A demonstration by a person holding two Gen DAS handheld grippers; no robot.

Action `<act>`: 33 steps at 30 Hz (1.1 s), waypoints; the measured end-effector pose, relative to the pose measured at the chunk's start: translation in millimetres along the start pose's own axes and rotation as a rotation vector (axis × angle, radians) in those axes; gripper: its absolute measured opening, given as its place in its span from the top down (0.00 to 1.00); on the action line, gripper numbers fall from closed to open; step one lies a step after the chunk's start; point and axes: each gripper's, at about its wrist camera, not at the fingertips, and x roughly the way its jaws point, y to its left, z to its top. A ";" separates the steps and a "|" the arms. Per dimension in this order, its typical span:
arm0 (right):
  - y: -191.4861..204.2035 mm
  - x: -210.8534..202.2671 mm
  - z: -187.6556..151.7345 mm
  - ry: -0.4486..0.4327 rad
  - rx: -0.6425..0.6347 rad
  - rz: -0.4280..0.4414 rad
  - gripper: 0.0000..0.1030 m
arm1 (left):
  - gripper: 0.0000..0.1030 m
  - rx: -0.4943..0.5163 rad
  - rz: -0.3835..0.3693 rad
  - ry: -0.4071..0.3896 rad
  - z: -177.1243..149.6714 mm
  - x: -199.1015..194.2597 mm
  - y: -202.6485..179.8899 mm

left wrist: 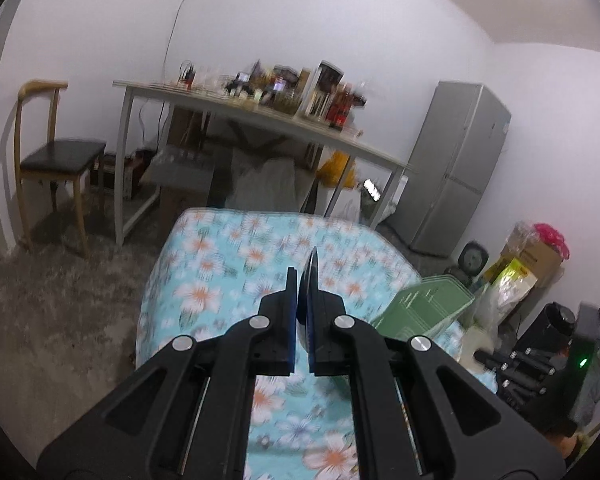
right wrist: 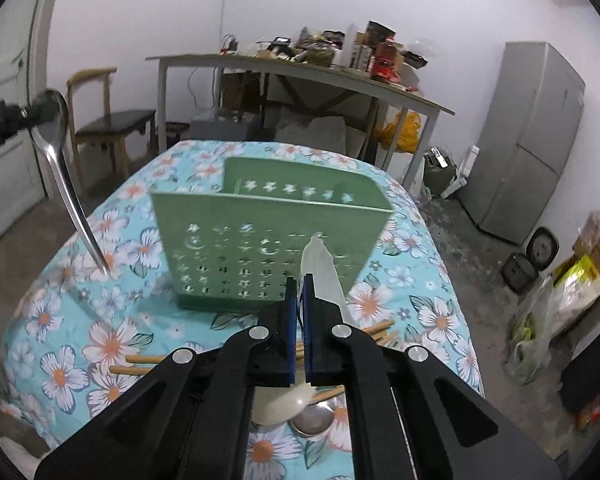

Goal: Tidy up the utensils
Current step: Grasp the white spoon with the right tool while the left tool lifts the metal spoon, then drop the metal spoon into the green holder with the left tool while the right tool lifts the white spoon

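Dim, even indoor light; left view motion-blurred, fisheye edges bent.

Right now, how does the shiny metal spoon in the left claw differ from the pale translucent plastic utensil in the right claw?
The shiny metal spoon is reflective steel; the pale translucent plastic utensil is dull and milky. The metal spoon is gripped by its bowl, its handle hanging down toward the floral tablecloth; the plastic utensil points up and forward toward the green perforated holder. The spoon hangs left of the holder, the plastic one directly before it. Both are clamped in a claw, left claw and right claw.
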 end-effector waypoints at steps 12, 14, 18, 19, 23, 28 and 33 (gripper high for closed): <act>-36.1 -6.9 -3.7 -0.033 0.086 0.034 0.97 | 0.97 0.085 -0.053 -0.155 47.7 -4.6 -57.0; -39.8 -8.7 -2.8 -0.040 0.095 0.038 0.97 | 0.97 0.111 -0.044 -0.145 44.6 5.3 -64.1; -51.0 -12.9 1.3 -0.062 0.122 0.044 0.97 | 0.97 0.168 -0.007 -0.118 37.2 29.4 -78.0; -54.1 -13.8 1.5 -0.066 0.129 0.048 0.97 | 0.97 0.176 0.000 -0.104 35.2 37.3 -80.1; -66.1 -17.8 4.5 -0.082 0.153 0.053 0.97 | 0.97 0.194 0.029 -0.077 28.1 58.3 -84.5; -82.2 -26.5 9.4 -0.113 0.186 0.063 0.97 | 0.97 0.232 0.028 -0.016 18.2 79.6 -89.4; -97.4 -43.6 20.5 -0.178 0.195 0.038 0.97 | 0.94 0.228 0.016 0.054 6.2 97.3 -89.1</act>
